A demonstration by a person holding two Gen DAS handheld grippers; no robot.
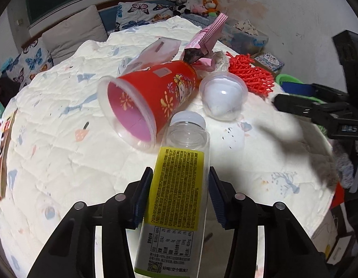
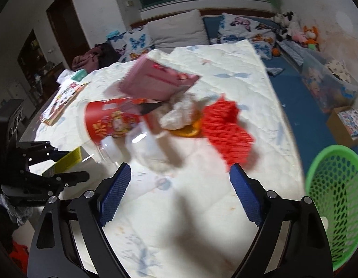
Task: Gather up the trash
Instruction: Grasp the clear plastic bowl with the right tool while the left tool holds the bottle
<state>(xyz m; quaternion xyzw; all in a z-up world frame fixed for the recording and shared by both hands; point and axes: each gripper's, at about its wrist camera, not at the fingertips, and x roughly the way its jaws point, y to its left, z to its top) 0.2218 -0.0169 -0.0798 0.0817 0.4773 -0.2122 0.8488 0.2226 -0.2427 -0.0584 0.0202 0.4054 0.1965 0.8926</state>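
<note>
My left gripper [image 1: 179, 173] is shut on a clear plastic bottle [image 1: 176, 185] with a yellow label and white cap; the bottle also shows in the right wrist view [image 2: 109, 148]. Beyond it on the quilt lie a red paper cup [image 1: 151, 97] on its side, a clear dome lid [image 1: 222, 96], a pink wrapper [image 1: 202, 41], red foam netting [image 1: 250, 74] and a crumpled tissue [image 2: 179, 112] over orange peel [image 2: 188, 131]. My right gripper [image 2: 180, 173] is open and empty, hovering over the quilt in front of the pile.
A green mesh basket [image 2: 334, 199] stands at the right edge of the bed. A picture book [image 2: 63, 102] lies at the far left of the quilt [image 1: 63, 150]. Pillows and plush toys line the back; boxes sit on the blue floor at right.
</note>
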